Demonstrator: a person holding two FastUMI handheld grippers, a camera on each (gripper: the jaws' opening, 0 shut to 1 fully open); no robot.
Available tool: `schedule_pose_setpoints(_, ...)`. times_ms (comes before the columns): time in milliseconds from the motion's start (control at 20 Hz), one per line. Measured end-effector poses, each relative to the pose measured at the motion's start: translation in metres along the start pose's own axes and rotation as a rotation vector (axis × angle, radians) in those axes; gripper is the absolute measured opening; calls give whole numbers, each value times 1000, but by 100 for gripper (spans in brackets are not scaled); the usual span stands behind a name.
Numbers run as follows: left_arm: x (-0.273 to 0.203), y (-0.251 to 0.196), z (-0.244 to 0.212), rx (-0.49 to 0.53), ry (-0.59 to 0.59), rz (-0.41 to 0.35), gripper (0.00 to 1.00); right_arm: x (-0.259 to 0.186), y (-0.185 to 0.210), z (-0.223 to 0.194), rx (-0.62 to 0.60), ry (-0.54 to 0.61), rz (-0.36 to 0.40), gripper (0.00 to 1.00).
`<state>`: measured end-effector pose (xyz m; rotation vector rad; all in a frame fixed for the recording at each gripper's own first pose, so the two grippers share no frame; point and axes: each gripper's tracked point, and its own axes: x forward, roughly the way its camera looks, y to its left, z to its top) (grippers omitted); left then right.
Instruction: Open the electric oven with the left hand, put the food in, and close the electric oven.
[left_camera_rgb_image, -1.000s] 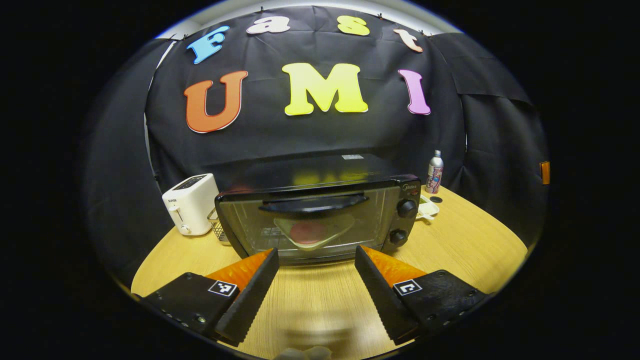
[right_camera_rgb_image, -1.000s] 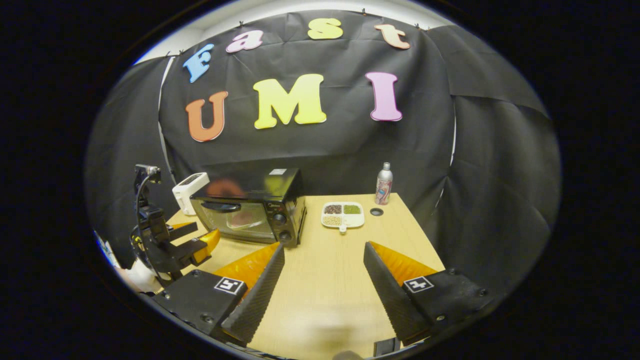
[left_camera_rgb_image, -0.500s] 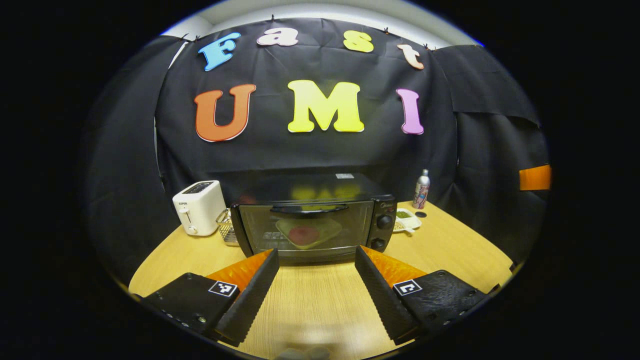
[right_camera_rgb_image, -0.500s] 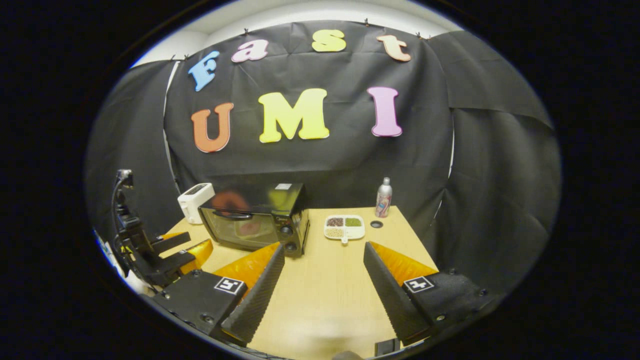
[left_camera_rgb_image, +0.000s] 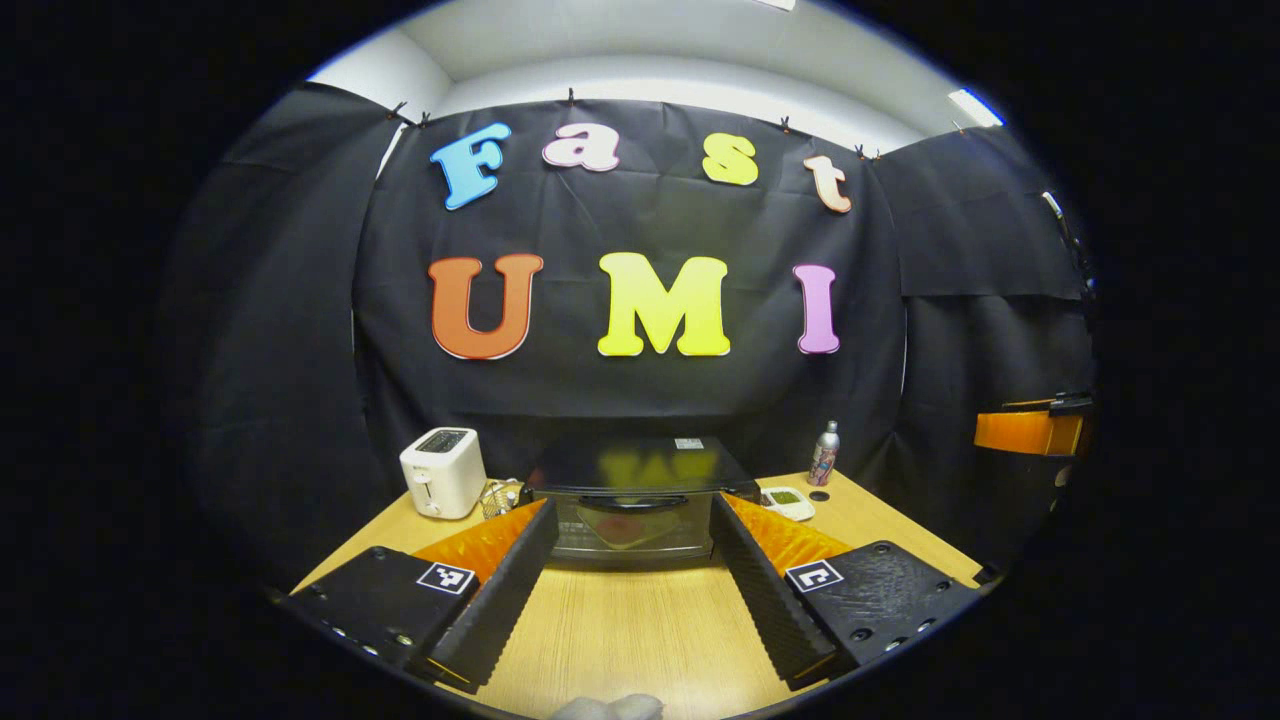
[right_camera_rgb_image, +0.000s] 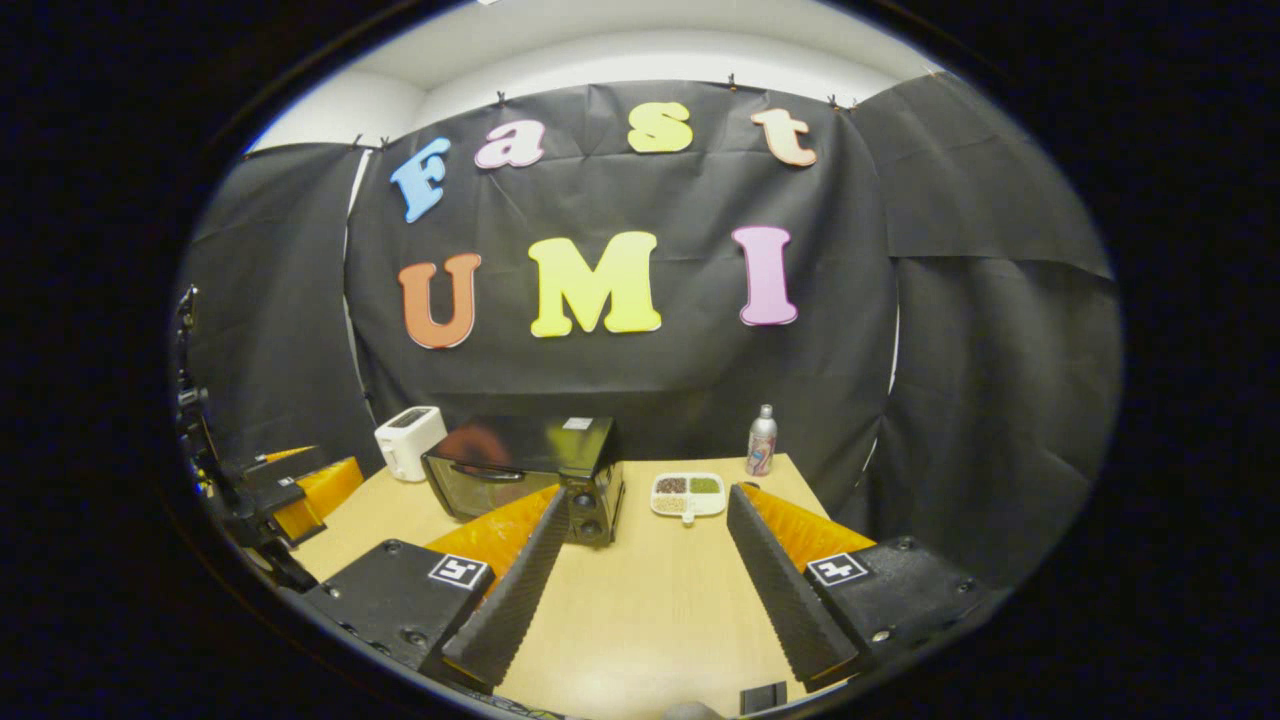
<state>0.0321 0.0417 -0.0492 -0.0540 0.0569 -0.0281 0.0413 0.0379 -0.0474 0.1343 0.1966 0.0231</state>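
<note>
The black electric oven (left_camera_rgb_image: 630, 500) stands at the back of the wooden table (left_camera_rgb_image: 640, 630), its glass door shut. Through the glass I make out a pale plate with red food (left_camera_rgb_image: 625, 528). My left gripper (left_camera_rgb_image: 632, 515) is open, well back from the oven, with nothing between its fingers. In the right gripper view the oven (right_camera_rgb_image: 525, 475) sits left of centre. My right gripper (right_camera_rgb_image: 648, 500) is open and holds nothing. The left gripper (right_camera_rgb_image: 300, 490) shows at the far left of that view.
A white toaster (left_camera_rgb_image: 442, 485) and a small wire basket (left_camera_rgb_image: 497, 496) stand left of the oven. To its right are a divided snack tray (right_camera_rgb_image: 688, 493), a slim bottle (right_camera_rgb_image: 761, 441) and a small dark cap (left_camera_rgb_image: 819, 495). Black cloth walls close the table's back and sides.
Both grippers have pulled back from the oven and tilted upward, so the oven looks smaller and lower. The door stays shut. Both stay open.
</note>
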Motion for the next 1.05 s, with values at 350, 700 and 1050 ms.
schedule_pose_setpoints(350, -64, -13, 33, 2, -48, 88, 96, -41, -43, 8, 11, -38, 13, 96)
schedule_pose_setpoints(700, -97, -45, 37, 23, -48, 118, 95, -72, -68, 13, -3, -82, 18, 96)
schedule_pose_setpoints(1050, -92, -62, 41, 24, -51, 93, 96, -79, -73, 20, -17, -101, 14, 96)
